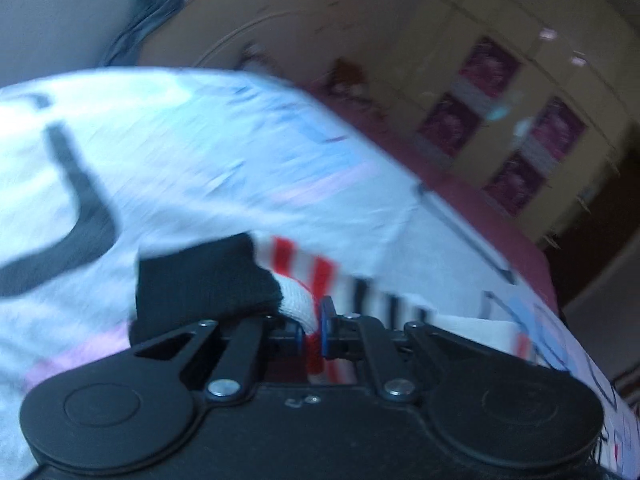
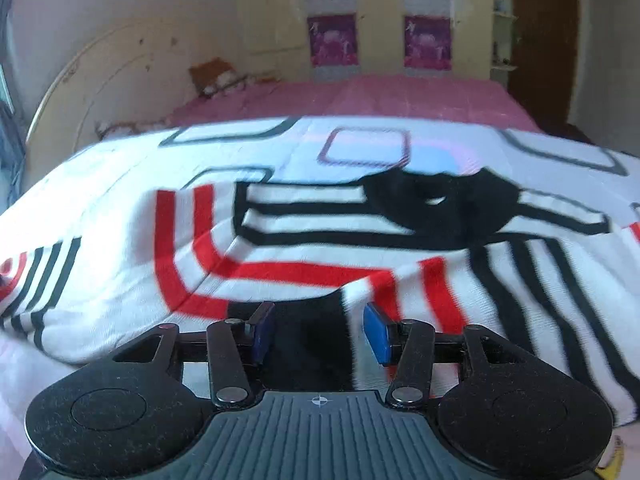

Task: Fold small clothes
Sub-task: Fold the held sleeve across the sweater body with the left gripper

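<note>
A small white shirt (image 2: 304, 248) with red and black stripes and a black collar (image 2: 440, 204) lies spread on the bed. My right gripper (image 2: 320, 332) is open, its blue pads on either side of a black-edged part of the shirt's near hem. In the left wrist view my left gripper (image 1: 310, 330) is shut on a bunched fold of the same shirt (image 1: 300, 304), white and red with a black cuff beside it. The left view is tilted and blurred.
The shirt lies on a white sheet (image 2: 360, 148) with square outlines, over a pink bedspread (image 2: 360, 96). A cream headboard (image 2: 100, 80) stands at the left, a wardrobe (image 2: 380, 12) with pink panels behind, and a brown door (image 2: 540, 40) at the right.
</note>
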A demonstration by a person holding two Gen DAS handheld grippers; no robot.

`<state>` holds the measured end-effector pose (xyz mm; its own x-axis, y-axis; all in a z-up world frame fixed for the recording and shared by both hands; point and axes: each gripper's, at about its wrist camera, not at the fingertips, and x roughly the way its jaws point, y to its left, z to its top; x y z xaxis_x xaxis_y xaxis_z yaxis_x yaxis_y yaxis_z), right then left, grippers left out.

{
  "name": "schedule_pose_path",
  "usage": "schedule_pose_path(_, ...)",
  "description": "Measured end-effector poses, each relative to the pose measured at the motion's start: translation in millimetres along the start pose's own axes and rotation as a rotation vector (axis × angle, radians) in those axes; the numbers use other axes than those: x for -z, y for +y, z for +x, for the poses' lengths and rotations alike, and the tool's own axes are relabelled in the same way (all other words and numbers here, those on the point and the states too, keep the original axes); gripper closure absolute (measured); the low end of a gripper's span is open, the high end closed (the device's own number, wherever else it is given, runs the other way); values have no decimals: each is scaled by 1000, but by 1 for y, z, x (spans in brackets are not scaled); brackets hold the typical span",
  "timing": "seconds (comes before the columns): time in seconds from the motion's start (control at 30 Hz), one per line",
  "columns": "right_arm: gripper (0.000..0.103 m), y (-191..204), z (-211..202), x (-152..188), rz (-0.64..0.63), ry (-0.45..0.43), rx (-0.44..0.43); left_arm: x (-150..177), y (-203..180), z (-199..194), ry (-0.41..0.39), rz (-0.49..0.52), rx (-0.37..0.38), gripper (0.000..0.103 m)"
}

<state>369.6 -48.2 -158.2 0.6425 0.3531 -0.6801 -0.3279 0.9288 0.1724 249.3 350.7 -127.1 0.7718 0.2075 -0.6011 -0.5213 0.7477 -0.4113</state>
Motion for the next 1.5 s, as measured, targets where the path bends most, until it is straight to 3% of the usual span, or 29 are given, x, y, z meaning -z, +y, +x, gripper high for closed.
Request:
schedule_pose_path(0.13,54,-20,-14,-1,68,-16,-9,-2,-58,-23,-25,125,133,95)
schedule_pose_path(0.27,54,-40,-38,-4,95,-59,3,15,-130,-30,24,243,295,95)
schedule_pose_path(0.43,54,-72,-68,3,117,-85,42,67,-218,-20,126,381,450,95)
schedule_pose_path(0.57,54,-101,-86,15,150,-77,75,121,-272,-3,221,518,501,95)
schedule_pose_path(0.67,54,-116,-93,24,170,-66,82,159,-296,14,308,610,477,87)
schedule_pose_path(0.77,54,-124,-98,30,186,-55,64,181,-303,16,375,648,435,71)
schedule_pose_path(0.8,54,-125,-98,31,187,-56,55,182,-303,16,374,652,435,59)
schedule_pose_path(0.83,54,-124,-99,31,185,-56,50,182,-302,13,364,662,436,38)
schedule_pose_path(0.9,54,-119,-97,29,177,-57,29,178,-299,2,314,698,434,28)
schedule_pose_path(1.03,54,-99,-91,23,127,-55,-35,161,-276,-21,259,727,396,28)
schedule_pose_path(1.23,54,-49,-69,16,25,-28,-134,132,-219,-35,162,688,218,28)
schedule_pose_path(1.4,54,-16,-47,19,-60,2,-145,124,-182,-28,174,660,99,29)
schedule_pose_path(1.5,54,-4,-38,18,-94,19,-136,125,-176,-16,184,648,86,34)
